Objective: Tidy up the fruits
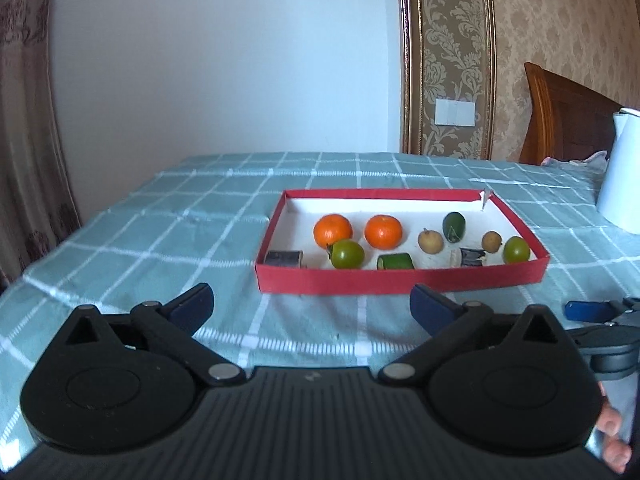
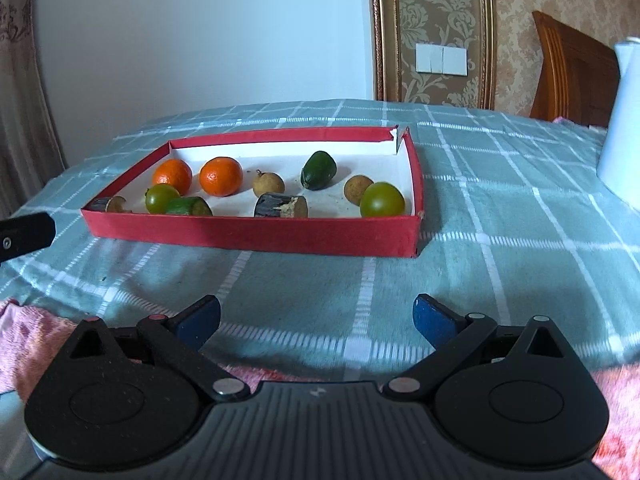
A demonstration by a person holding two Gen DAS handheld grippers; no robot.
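Observation:
A red shallow box with a white inside lies on the checked cloth. It holds two oranges, two round green fruits, two tan longans, a dark green oval fruit, a cut green piece and two dark sugarcane stubs. My left gripper is open and empty, short of the box's near wall. My right gripper is open and empty, further back from the box.
A white jug stands at the right on the teal checked cloth. A pink towel lies at the near edge. The right gripper's finger shows at the right; the left one's finger at the left.

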